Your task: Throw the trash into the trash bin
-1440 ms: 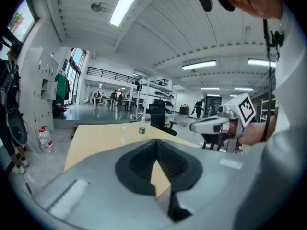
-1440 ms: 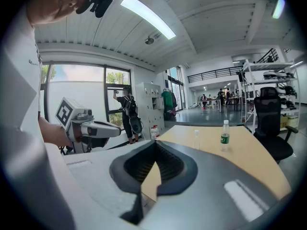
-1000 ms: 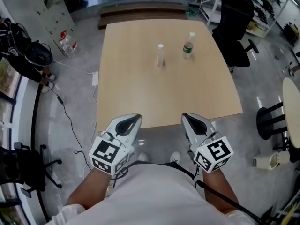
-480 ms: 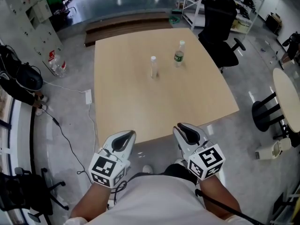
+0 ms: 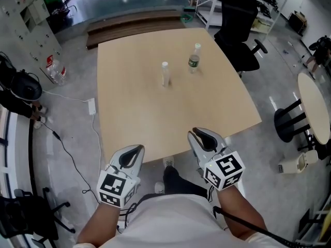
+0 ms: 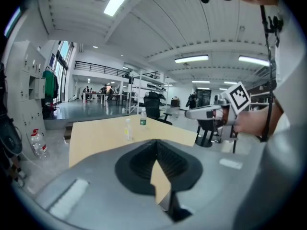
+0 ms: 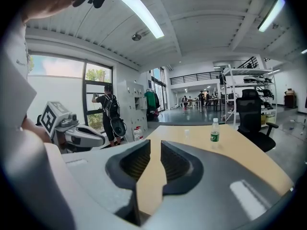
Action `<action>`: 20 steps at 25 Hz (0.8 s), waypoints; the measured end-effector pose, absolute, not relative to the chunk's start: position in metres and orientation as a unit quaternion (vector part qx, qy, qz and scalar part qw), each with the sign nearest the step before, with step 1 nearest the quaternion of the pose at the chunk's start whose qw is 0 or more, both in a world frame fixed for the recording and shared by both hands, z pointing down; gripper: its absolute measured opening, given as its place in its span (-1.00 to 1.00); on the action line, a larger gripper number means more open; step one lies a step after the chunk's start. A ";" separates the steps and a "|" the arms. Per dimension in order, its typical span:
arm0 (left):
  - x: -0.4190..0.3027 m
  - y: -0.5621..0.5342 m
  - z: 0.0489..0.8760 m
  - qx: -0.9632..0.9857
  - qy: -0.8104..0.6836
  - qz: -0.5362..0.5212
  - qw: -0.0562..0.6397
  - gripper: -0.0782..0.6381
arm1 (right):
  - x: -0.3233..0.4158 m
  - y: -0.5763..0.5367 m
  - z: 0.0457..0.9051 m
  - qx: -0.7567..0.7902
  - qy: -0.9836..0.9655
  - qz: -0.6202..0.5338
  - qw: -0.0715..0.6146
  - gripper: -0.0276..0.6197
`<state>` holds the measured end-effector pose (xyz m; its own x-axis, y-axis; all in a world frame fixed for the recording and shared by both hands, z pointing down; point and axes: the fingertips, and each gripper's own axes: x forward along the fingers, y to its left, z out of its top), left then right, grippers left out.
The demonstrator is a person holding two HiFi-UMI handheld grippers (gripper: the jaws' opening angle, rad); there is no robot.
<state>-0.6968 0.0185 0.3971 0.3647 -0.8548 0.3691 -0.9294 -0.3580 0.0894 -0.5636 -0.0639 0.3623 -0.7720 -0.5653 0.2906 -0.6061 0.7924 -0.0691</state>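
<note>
Two bottles upright on the far half of the counter (image 5: pixel 139 112), well apart from both grippers: clear bottle (image 5: pixel 165 73) and green-labelled bottle (image 5: pixel 194 59). The label print is too small to read.

Left gripper (image 5: pixel 132 152): jaw tips together, empty.

Right gripper (image 5: pixel 202 135): jaws have just been opening, narrow gap, nothing between.

Versus a second ago: bottles unmoved; a dark leg (image 5: pixel 176 182) now shows below the counter's near edge.
</note>
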 end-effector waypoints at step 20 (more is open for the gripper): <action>-0.706 -0.072 0.433 0.794 -0.554 0.172 0.181 -0.76 | -0.637 -0.226 0.429 0.298 -0.936 0.104 0.158 -0.61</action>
